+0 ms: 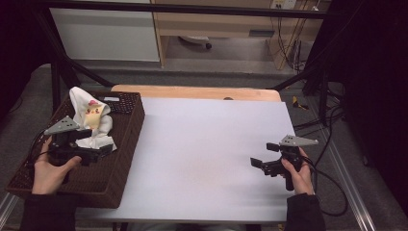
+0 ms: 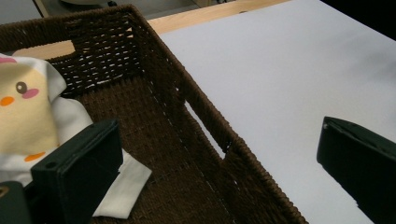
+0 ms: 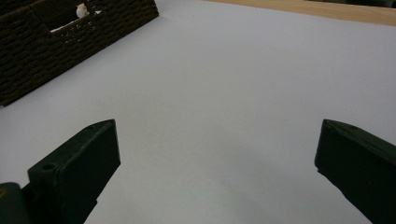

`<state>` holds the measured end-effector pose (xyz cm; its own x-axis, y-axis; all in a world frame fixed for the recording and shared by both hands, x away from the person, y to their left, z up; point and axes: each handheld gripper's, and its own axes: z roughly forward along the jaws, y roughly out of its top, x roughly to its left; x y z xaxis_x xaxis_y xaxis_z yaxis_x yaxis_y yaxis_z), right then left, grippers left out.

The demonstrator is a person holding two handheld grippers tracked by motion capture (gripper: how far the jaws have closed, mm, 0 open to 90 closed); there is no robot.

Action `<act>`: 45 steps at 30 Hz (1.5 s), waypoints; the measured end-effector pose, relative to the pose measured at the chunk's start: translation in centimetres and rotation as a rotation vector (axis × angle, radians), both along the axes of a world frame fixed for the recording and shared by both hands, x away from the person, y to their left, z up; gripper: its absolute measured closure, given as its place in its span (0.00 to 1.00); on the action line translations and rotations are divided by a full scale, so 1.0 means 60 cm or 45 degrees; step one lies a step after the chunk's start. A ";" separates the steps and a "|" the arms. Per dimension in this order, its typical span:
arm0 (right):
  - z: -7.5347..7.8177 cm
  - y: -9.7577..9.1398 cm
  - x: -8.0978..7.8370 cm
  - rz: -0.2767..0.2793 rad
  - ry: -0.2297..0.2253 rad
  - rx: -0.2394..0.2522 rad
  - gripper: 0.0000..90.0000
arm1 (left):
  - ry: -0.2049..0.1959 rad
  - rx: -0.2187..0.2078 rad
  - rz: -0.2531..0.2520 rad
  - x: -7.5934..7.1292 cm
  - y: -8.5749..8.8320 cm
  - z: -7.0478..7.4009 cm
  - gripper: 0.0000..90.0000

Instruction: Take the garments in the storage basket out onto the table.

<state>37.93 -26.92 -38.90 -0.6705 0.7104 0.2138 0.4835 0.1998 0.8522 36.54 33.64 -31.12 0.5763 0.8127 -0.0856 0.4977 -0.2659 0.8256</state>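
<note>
A white sheet (image 1: 207, 154) covers the table, its wooden far edge (image 1: 192, 91) bare. A brown basket (image 1: 122, 144) sits at the left edge, holding a white cloth (image 1: 91, 118). The left gripper (image 1: 96, 151) hovers over it, jaws spread, one beside the cloth. The right gripper (image 1: 260, 166) hovers over bare sheet, jaws spread, well apart.

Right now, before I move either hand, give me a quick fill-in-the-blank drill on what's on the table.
1. The white cloth lies inside the brown wicker ____.
2. The left gripper has its jaws ____.
3. The right gripper hovers above the white ____.

Missing words: basket; open; table
</note>
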 end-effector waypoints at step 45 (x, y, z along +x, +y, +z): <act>-0.006 0.005 0.002 -0.013 0.019 -0.036 0.01 | 0.061 0.108 0.156 0.097 0.061 0.033 0.01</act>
<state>38.07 -26.60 -39.25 -0.6601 0.7231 0.2034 0.4980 0.2184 0.8392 42.37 37.32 -29.11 0.4695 0.8821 -0.0389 0.5687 -0.2684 0.7776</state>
